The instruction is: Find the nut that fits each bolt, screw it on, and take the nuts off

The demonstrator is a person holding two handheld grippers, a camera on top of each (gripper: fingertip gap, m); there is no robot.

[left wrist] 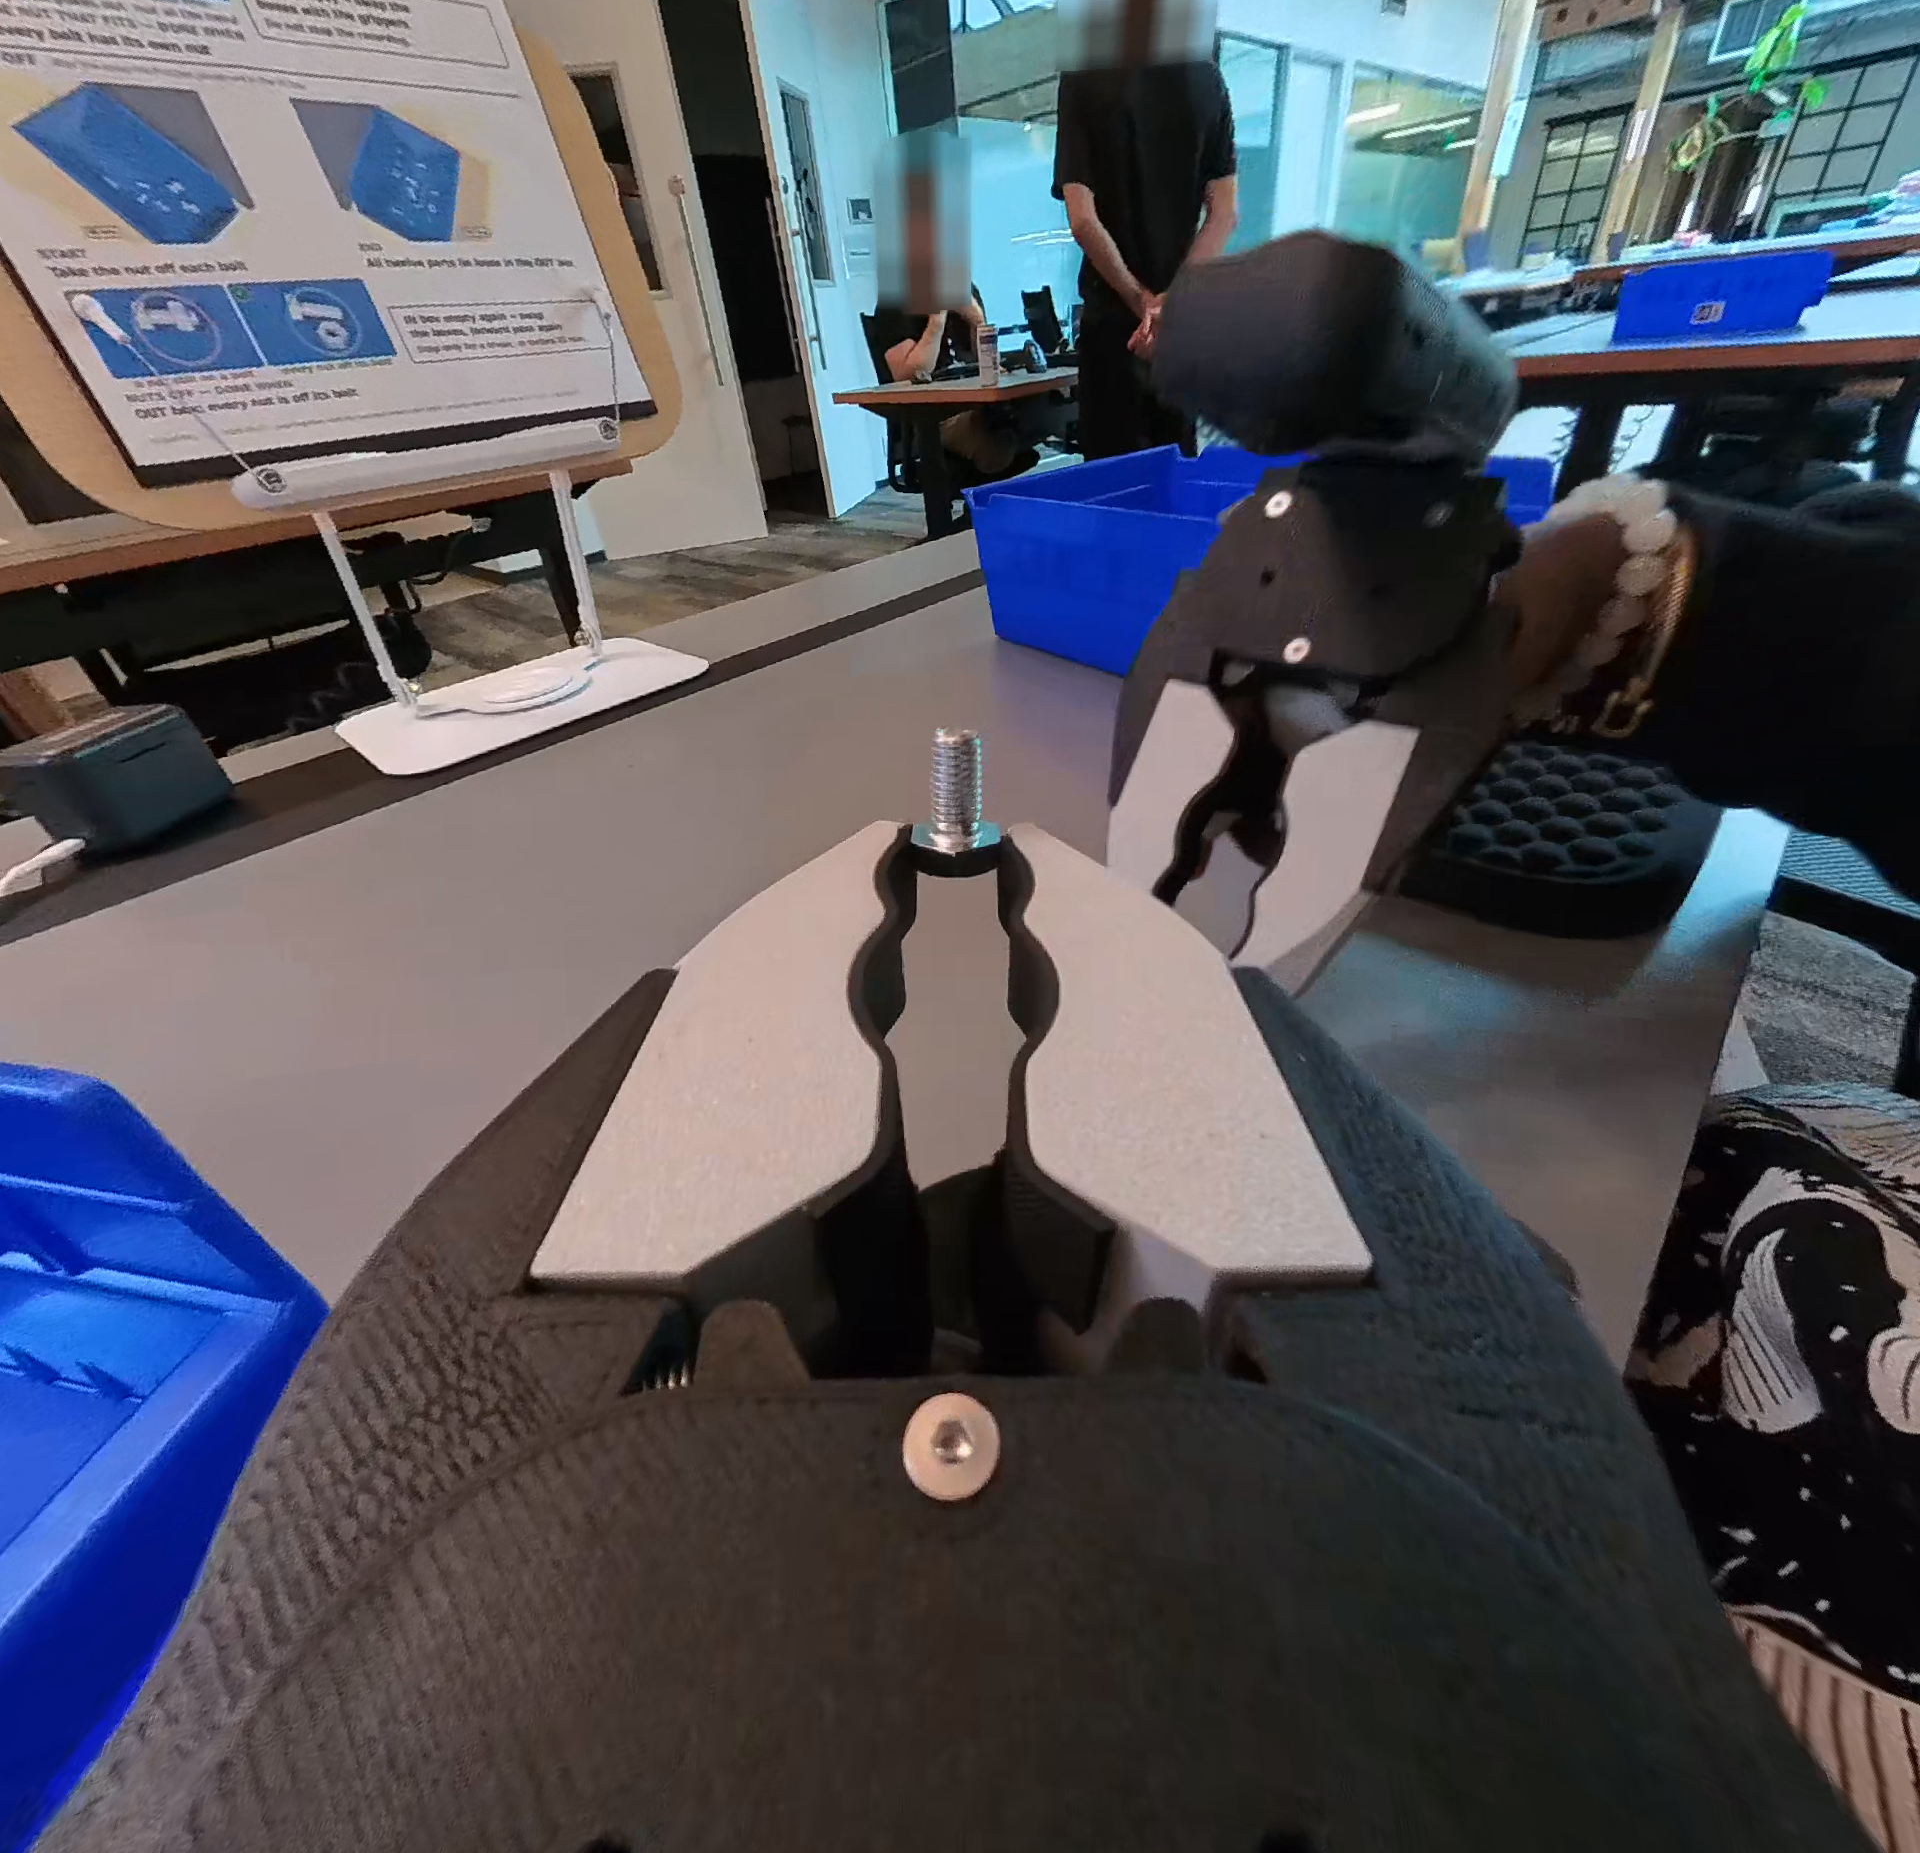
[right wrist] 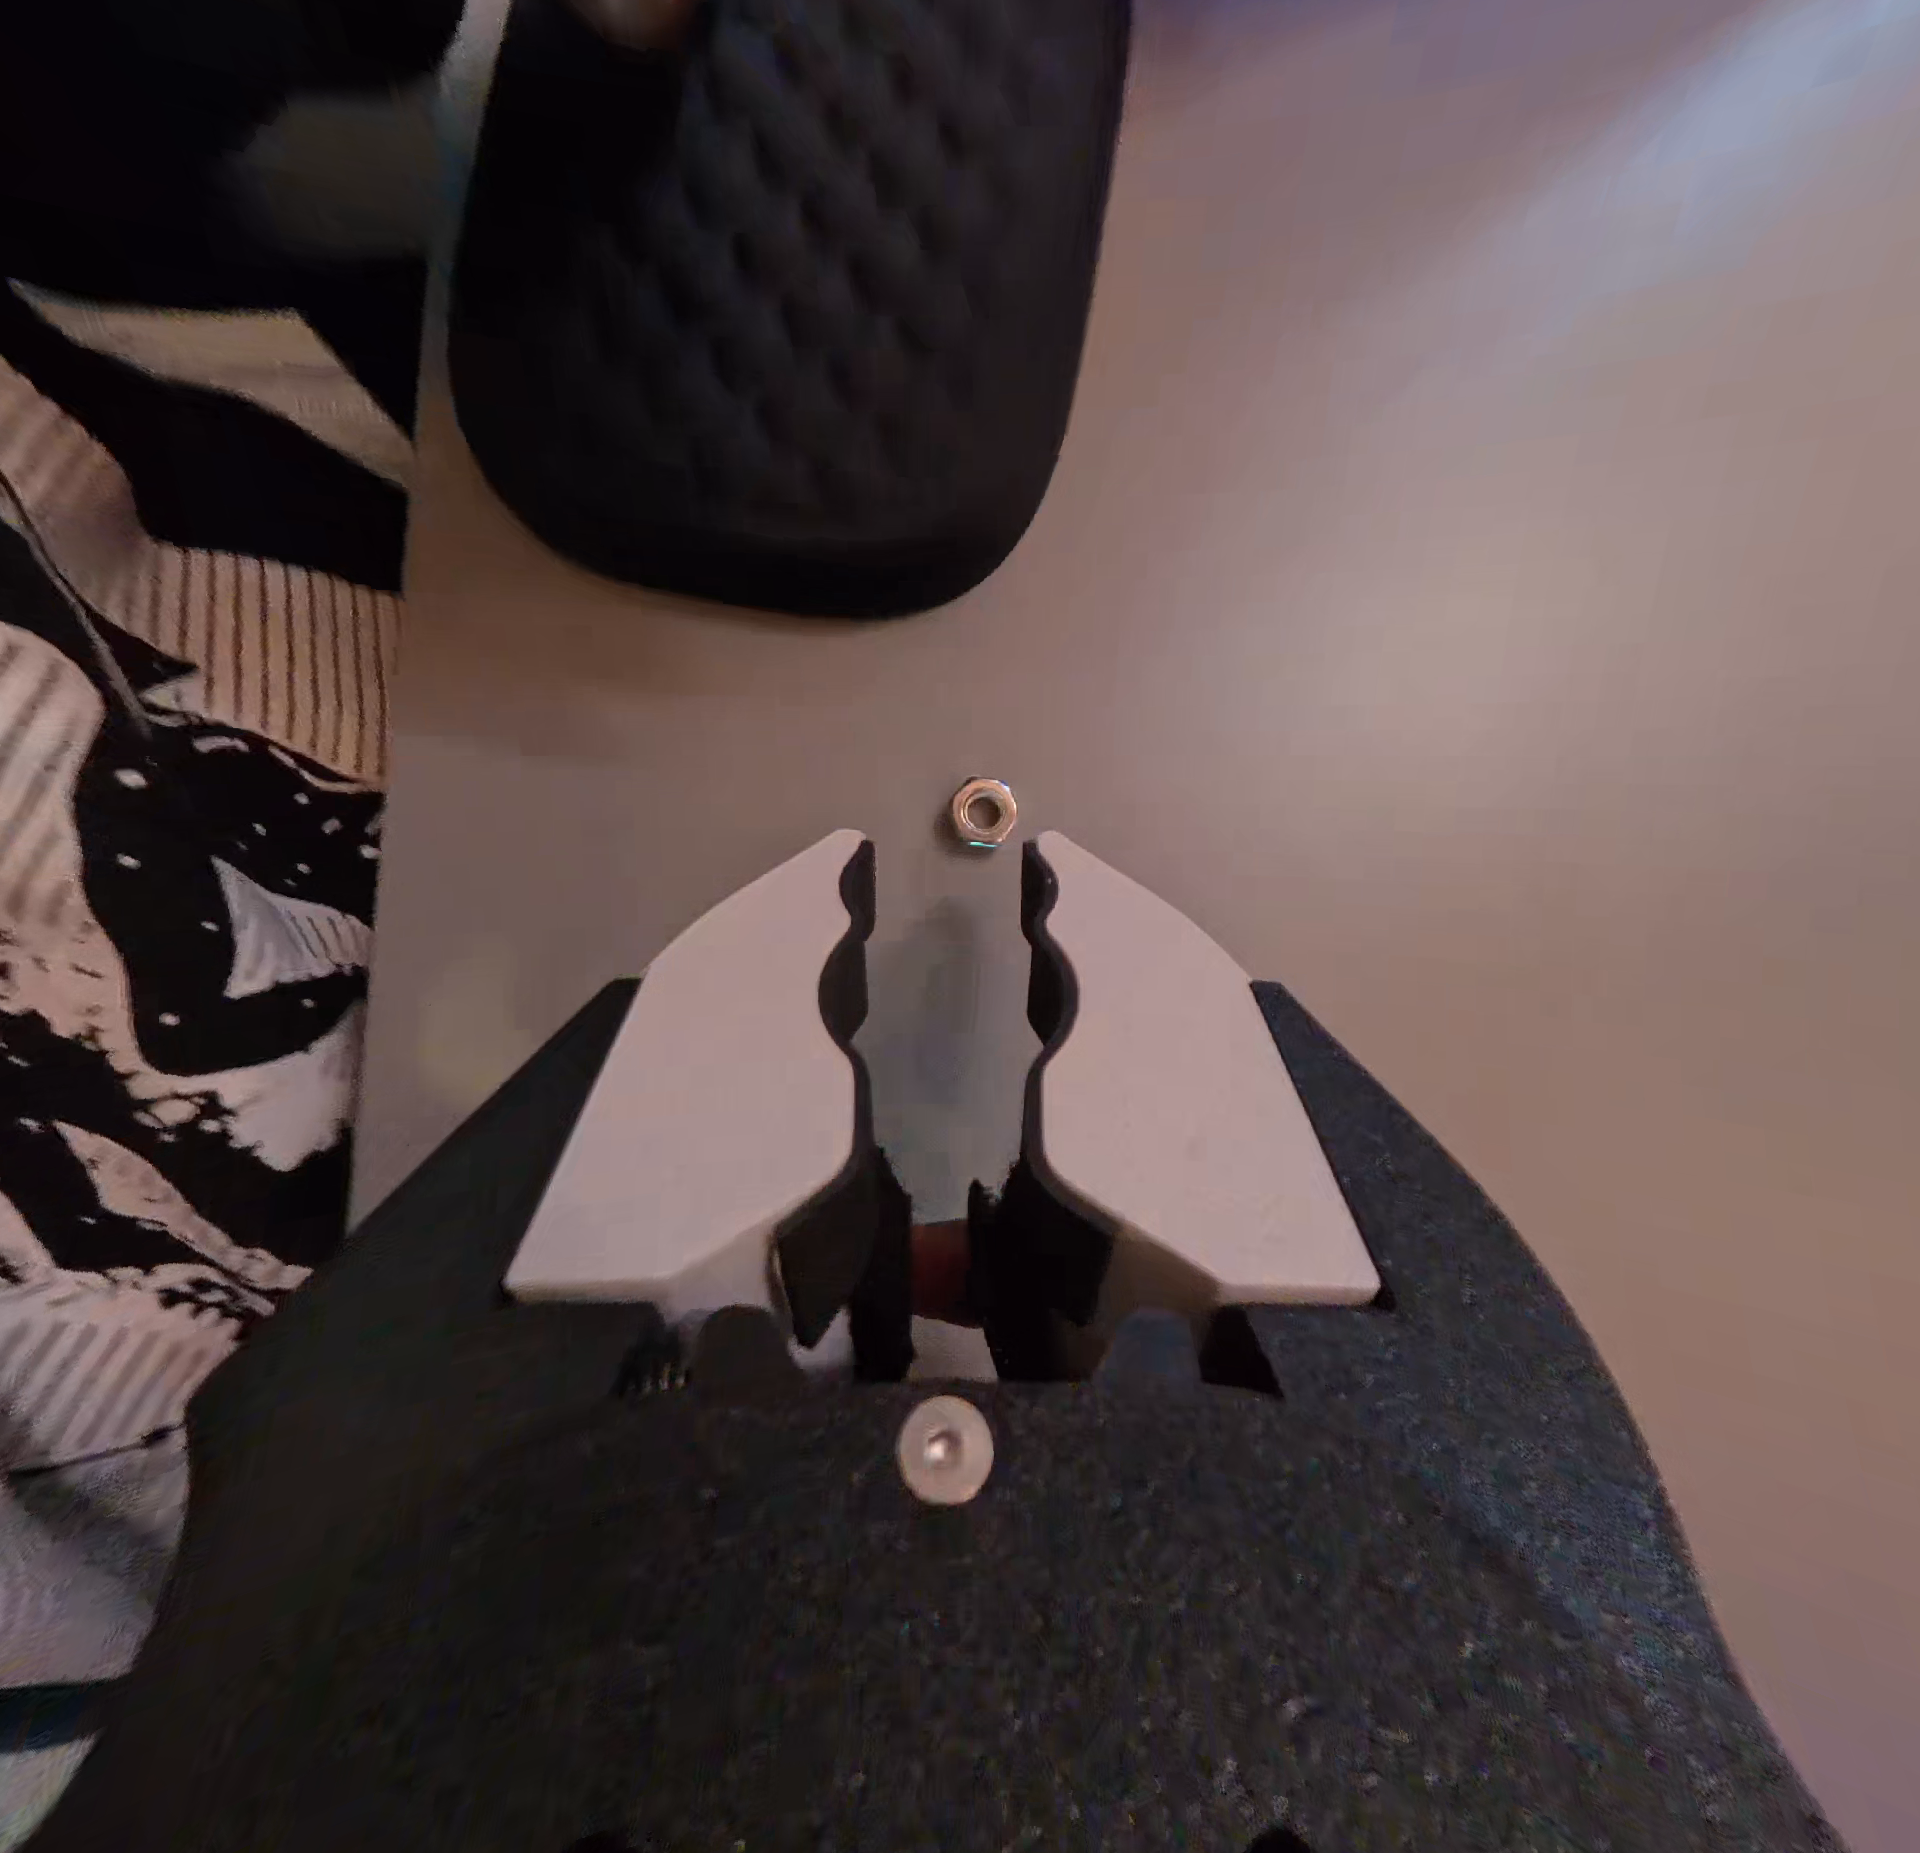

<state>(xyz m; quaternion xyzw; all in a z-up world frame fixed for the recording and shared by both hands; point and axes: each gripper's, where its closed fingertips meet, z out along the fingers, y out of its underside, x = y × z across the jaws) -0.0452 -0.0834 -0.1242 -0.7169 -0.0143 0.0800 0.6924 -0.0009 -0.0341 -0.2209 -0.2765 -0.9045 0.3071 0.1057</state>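
Observation:
My left gripper (left wrist: 954, 845) is shut on a silver bolt (left wrist: 956, 790). Its fingertips pinch the hex head, and the threaded shank stands upright above them, bare of any nut. My right gripper (right wrist: 948, 853) is open and points down at the grey table (right wrist: 1455, 660). A small silver nut (right wrist: 984, 815) lies flat on the table just beyond its fingertips, touching neither pad. The right gripper also shows in the left wrist view (left wrist: 1226, 868), to the right of the bolt, tilted downward and held by a hand.
A black honeycomb pad (right wrist: 769, 276) lies on the table beyond the nut. One blue bin (left wrist: 1101, 556) stands behind the bolt, another (left wrist: 114, 1388) at the near left. A white instruction stand (left wrist: 312, 245) is at the back left. People are in the background.

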